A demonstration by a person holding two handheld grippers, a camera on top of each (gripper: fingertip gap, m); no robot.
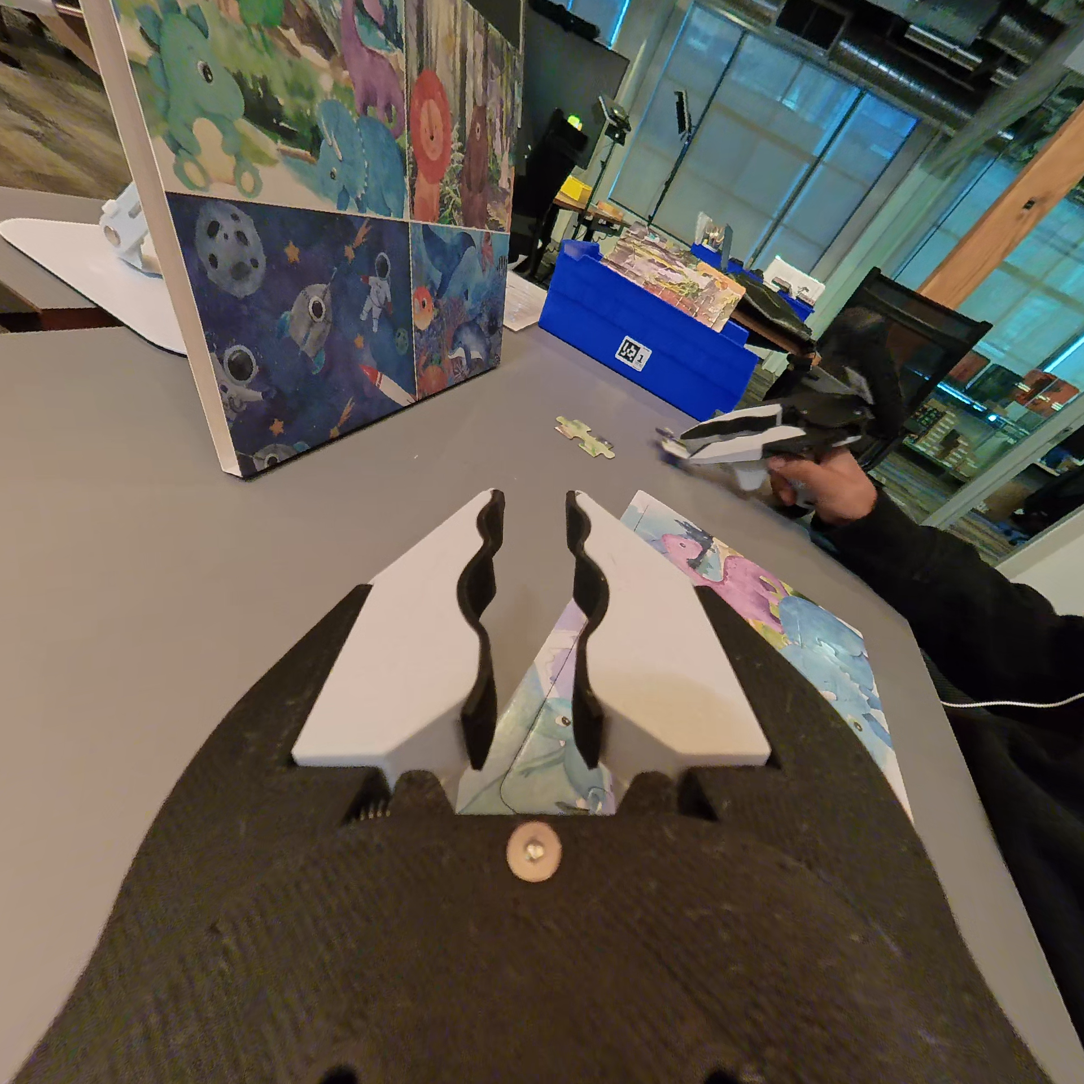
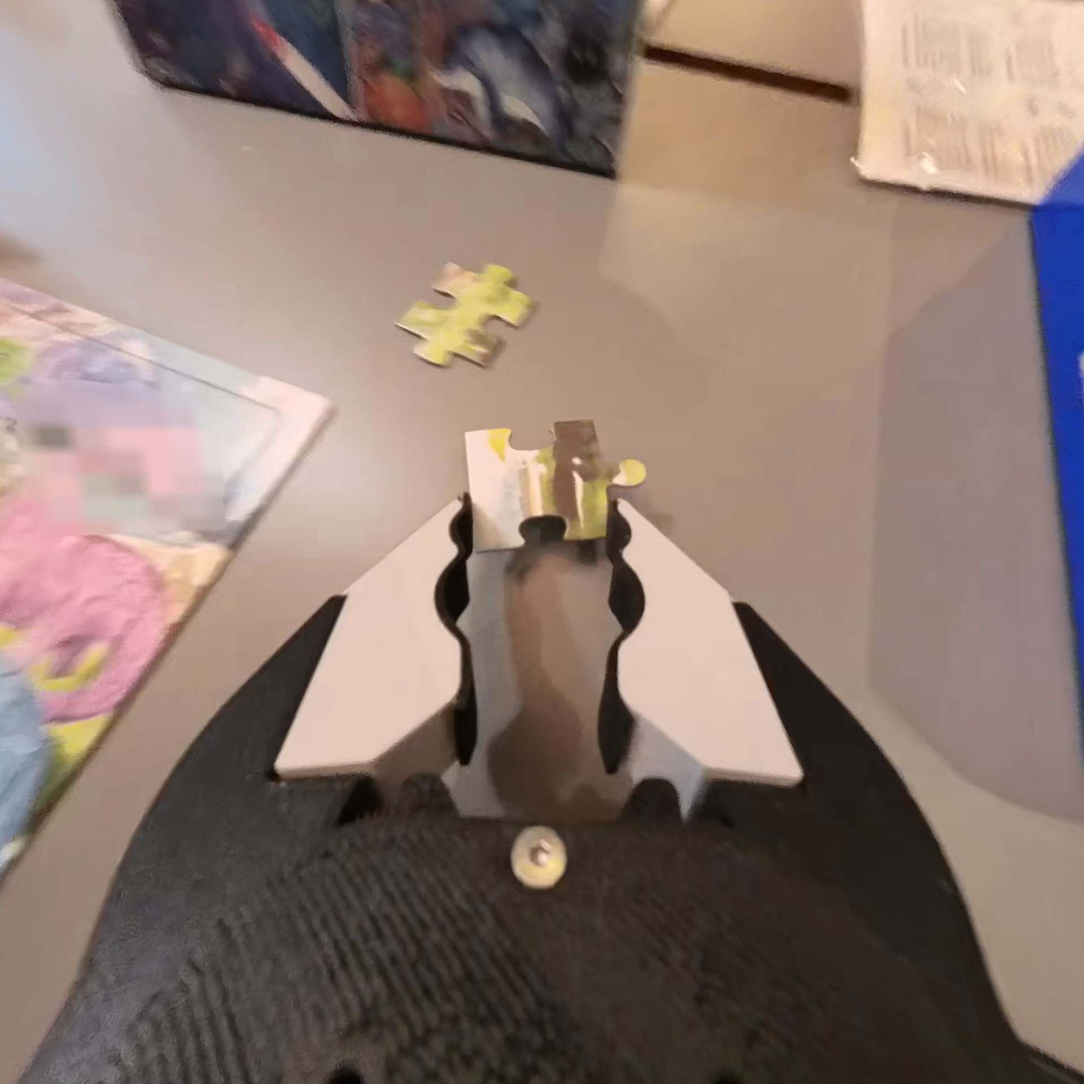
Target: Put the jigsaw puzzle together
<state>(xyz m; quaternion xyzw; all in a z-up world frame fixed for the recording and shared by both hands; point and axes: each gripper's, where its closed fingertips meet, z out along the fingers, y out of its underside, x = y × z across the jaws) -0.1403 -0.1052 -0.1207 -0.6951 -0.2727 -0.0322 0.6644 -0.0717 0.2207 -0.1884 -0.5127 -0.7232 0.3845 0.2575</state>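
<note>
The partly built dinosaur puzzle (image 1: pixel 762 592) lies flat on the grey table (image 1: pixel 176 528); it also shows in the right wrist view (image 2: pixel 117 469). My left gripper (image 1: pixel 534 498) hovers over the puzzle's left edge, its jaws a little apart with nothing between them. My right gripper (image 2: pixel 539 510) is shut on a white, yellow-green puzzle piece (image 2: pixel 528 481), with a pad against each side edge. It also shows low over the table in the left wrist view (image 1: pixel 668 446), blurred, in a person's hand. A loose green piece (image 2: pixel 466 314) lies on the table beyond it, also in the left wrist view (image 1: pixel 583 435).
The puzzle box (image 1: pixel 305 281) stands upright at the far left, with a white stand (image 1: pixel 88 264) behind it. A blue bin (image 1: pixel 633 334) holding puzzle boards sits at the far right. A printed paper sheet (image 2: pixel 968 88) lies beside the bin. Across from one pair of fingers to the other is roughly 35 cm.
</note>
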